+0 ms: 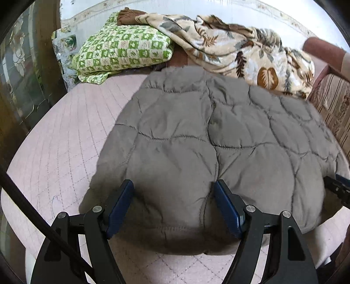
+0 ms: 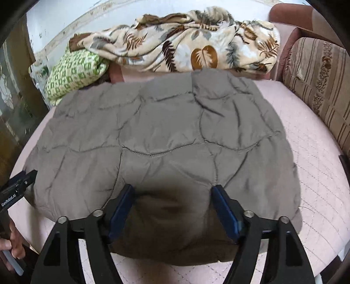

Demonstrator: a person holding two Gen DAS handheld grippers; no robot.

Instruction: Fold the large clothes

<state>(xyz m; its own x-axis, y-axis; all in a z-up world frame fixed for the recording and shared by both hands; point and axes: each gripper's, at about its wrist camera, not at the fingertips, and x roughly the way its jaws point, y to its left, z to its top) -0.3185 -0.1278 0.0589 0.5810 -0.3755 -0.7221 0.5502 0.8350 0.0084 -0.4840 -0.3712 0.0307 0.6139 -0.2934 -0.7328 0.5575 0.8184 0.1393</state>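
A pink quilted mattress [image 2: 317, 174] fills the foreground. At its far edge lie a green-and-white checked cushion [image 1: 122, 52] and a crumpled leaf-print blanket [image 2: 196, 43] against a pale wall [image 1: 240, 8]. A striped sofa back [image 2: 317, 80] borders the right edge; dark wooden furniture [image 1: 21, 76] stands left.

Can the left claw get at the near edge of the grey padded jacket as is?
Probably yes: the left claw is open over the grey padded jacket, and nothing covers the near hem.
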